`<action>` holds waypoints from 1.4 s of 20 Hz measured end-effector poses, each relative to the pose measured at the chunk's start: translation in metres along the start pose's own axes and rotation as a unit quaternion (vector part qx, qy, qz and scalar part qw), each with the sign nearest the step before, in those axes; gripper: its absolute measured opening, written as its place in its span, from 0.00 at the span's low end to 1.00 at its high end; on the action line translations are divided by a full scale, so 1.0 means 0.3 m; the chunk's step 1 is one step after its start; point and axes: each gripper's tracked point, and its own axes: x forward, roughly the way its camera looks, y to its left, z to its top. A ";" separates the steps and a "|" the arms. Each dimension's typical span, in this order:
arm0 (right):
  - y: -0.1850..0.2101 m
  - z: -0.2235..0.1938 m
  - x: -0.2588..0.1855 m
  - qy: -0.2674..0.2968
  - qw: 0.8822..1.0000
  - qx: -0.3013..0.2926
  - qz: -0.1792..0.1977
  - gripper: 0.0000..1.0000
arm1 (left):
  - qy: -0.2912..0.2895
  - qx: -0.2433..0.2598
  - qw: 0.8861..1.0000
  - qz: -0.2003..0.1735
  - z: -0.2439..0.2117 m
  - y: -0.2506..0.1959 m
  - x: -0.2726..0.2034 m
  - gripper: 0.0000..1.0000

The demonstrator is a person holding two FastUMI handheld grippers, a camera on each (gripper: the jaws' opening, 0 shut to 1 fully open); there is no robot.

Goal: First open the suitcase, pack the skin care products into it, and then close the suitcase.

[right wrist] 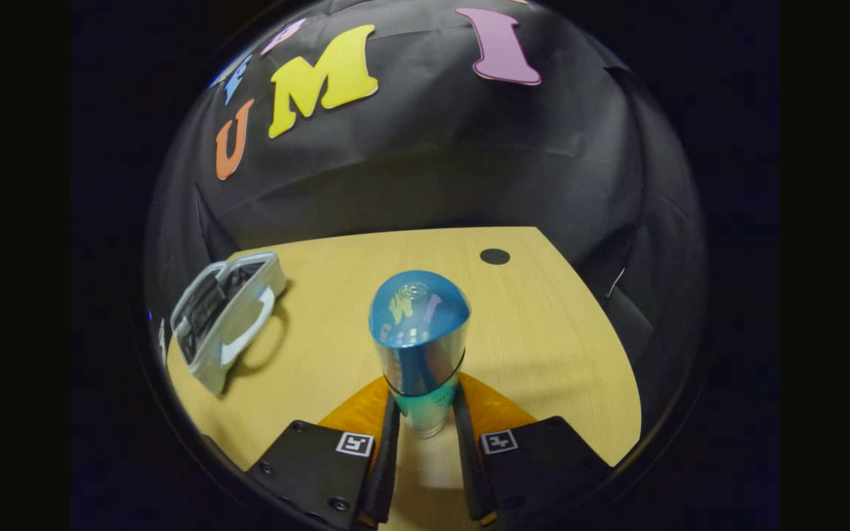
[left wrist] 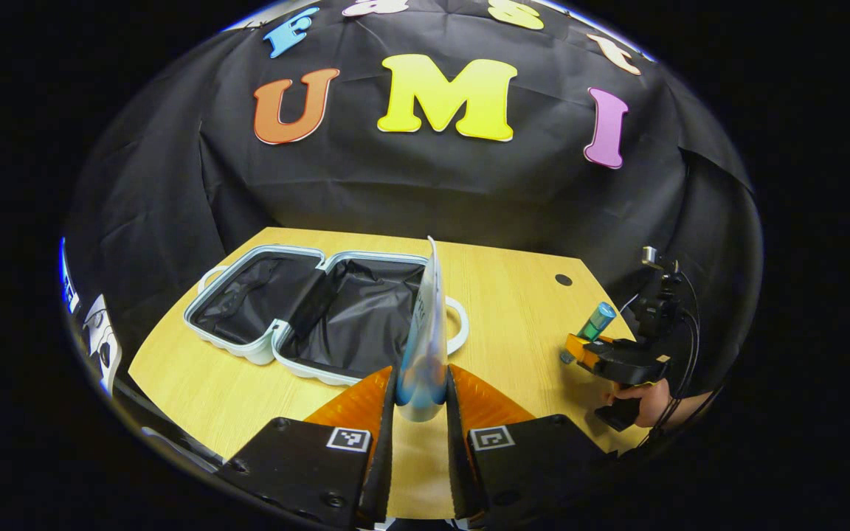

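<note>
The pale suitcase [left wrist: 270,346] lies open flat on the wooden table, its two black-lined halves side by side; it also sits at the left in the right gripper view [right wrist: 211,369]. My left gripper [left wrist: 420,402] is shut on a flat blue-and-white tube [left wrist: 426,332], held upright just in front of the suitcase's right half. My right gripper [right wrist: 425,424] is shut on a shiny blue-green bottle [right wrist: 419,332] with a rounded cap, lifted over the table. In the left gripper view the right gripper [left wrist: 580,346] and that bottle [left wrist: 596,321] appear at the table's right edge, with a hand [left wrist: 650,402] holding it.
The wooden table [left wrist: 513,295] has a small dark round hole [left wrist: 563,279] near its far right corner. Black cloth walls close in behind and on the right. The suitcase's white handle [left wrist: 458,324] sticks out toward the table's middle.
</note>
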 end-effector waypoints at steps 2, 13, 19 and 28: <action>0.031 0.035 -0.063 -0.007 1.000 -0.001 0.018 0.34 | -0.006 -0.015 1.000 0.008 0.026 0.057 0.001 0.35; 0.164 0.165 -0.462 -0.019 0.995 0.029 0.089 0.35 | 0.040 -0.023 0.999 -0.009 0.143 0.343 0.216 0.35; 0.169 0.210 -0.611 -0.031 0.996 0.027 0.074 0.36 | 0.156 -0.008 0.986 -0.055 0.005 0.415 0.500 0.35; 0.155 0.173 -0.741 -0.001 0.995 0.080 0.057 0.36 | 0.360 0.046 0.930 -0.059 -0.200 0.439 0.690 0.35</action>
